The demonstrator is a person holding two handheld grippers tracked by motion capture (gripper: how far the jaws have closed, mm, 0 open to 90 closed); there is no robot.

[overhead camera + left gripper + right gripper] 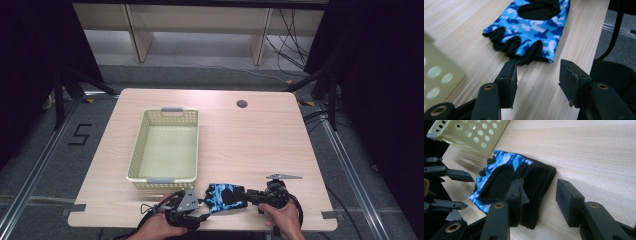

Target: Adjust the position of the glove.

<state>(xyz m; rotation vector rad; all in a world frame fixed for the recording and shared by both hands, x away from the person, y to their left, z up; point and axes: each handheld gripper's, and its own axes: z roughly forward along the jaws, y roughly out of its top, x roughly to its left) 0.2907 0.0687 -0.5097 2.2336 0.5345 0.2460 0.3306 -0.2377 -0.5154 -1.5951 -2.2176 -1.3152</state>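
Here's the glove (226, 196), a fingerless one in blue camouflage with black palm patches, lying flat near the front edge of the bench (250, 135), just in front of the near right corner of the pale yellow perforated basket (165, 147). Its stubby black finger ends point toward the person's left, its black cuff toward the right. On the finger side, the left hand-held gripper (537, 77) sits low over the wood, jaws about half open; one pad is right at the tip of a glove finger, the other stands clear over bare bench, and nothing is pinched between them. Over on the cuff side, the right hand-held gripper (539, 200) comes in nearly level, jaws partly open as well: one pad lies against the folded black cuff, the other hangs apart over the wood beside it, so the edge of the cuff sits in the gap, not clamped as far as can be seen. In the high view the left hand (157, 227) and right hand (285, 220) come in from the bottom edge, one at each end of the glove, cables trailing off the front of the bench.
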